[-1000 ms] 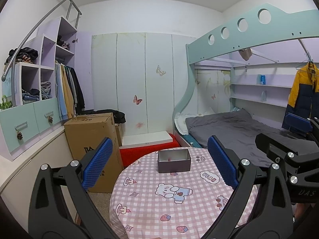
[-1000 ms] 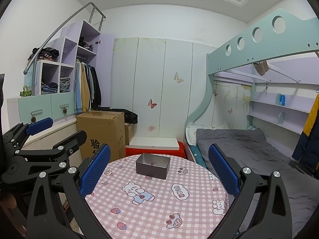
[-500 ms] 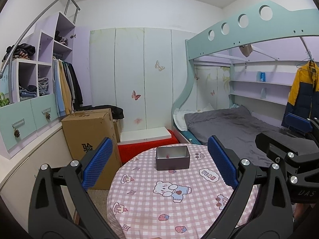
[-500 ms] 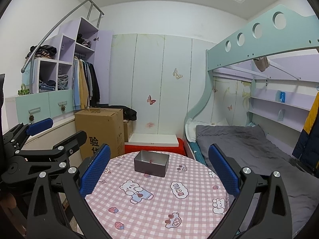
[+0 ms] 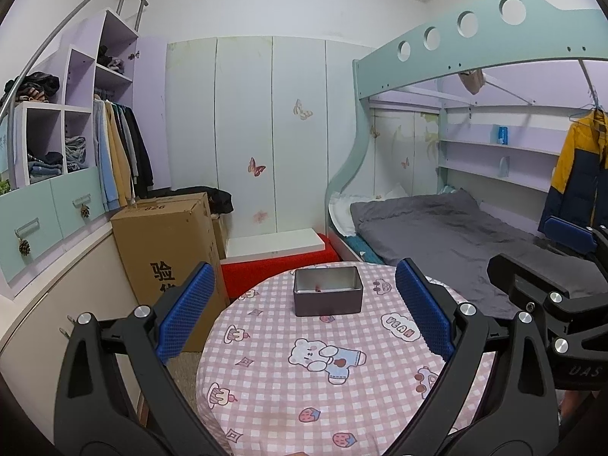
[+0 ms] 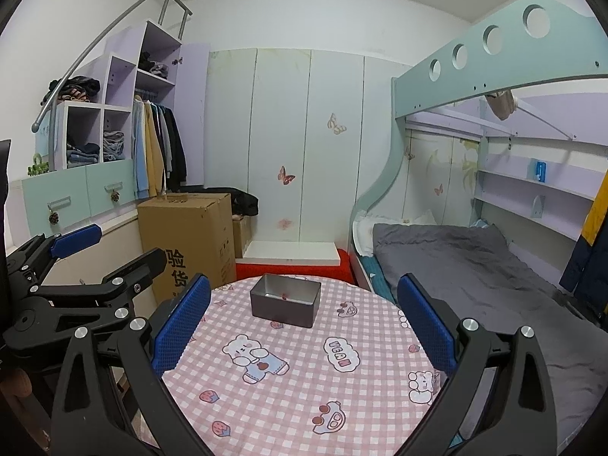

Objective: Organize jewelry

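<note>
Both cameras are tipping down a bit compared with a second ago, so the ceiling trim is sliding out of the left view and the table is filling more of the frame, while the tin looks like it's staying where it was on the cloth.

So the left gripper (image 5: 304, 311) is hanging over the near half of the table with its blue pads (image 5: 186, 311) spread wide apart, nothing between them. Same deal with the right gripper (image 6: 300, 323), jaws gaping wide and holding nothing. They're sitting side by side, each one poking into the edge of the other's view.

Straight ahead of both, framed in the gap between the pads, the grey metal tin (image 5: 327, 291) is sitting on the far part of the round table (image 5: 285, 391), well clear of either set of fingertips. It's open on top, and there's a tiny reddish something (image 5: 317, 287) lying on its floor. Too small for me to say what piece it is. From the right side the tin (image 6: 285, 299) is looking slightly turned, same little speck inside.

Pink checked cloth with bears and strawberries is covering the table. Past that, a cardboard box (image 5: 167, 250) is standing on the left, a bunk bed (image 5: 437, 224) on the right, and white wardrobe doors (image 5: 266, 133) with butterfly stickers at the back.
</note>
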The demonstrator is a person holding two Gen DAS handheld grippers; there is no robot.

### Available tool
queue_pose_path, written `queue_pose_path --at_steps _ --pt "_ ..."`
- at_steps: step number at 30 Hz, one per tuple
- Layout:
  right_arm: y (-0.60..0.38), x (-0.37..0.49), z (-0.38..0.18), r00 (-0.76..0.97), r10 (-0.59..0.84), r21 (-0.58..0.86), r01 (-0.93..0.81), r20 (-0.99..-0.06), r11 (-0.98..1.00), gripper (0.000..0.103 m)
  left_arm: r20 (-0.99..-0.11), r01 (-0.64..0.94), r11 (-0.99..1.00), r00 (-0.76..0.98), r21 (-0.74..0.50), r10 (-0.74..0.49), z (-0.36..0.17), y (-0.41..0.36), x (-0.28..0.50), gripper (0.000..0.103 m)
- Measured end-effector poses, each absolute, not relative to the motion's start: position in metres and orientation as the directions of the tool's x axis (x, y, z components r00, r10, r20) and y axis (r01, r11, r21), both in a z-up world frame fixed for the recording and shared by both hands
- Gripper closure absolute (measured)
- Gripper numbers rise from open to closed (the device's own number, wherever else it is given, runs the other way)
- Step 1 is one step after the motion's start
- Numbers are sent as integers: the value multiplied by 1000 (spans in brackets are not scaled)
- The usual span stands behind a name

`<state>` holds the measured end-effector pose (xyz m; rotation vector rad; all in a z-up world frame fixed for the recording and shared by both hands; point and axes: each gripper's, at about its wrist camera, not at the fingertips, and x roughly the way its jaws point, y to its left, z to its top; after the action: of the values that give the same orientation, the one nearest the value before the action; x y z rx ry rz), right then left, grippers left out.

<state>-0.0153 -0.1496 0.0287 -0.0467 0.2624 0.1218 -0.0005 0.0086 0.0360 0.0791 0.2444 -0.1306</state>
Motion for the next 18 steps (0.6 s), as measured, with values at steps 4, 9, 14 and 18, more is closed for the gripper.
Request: queue_pose_path --at_steps 4,9,14,18 --pt "-151 -8 25 954 116 -23 -127 -277 992 8 -260 136 989 959 63 -115 33 6 7 9" --pt "-152 -2 23 952 118 -16 -128 -283 992 8 -268 137 989 956 61 -116 32 5 14 9" --pt "-153 4 19 949 120 -10 -129 -293 992 8 -276 136 989 954 65 -113 30 4 21 9" --pt "-154 11 16 946 120 -7 -128 -303 992 8 -287 134 989 951 64 -111 26 2 27 9"
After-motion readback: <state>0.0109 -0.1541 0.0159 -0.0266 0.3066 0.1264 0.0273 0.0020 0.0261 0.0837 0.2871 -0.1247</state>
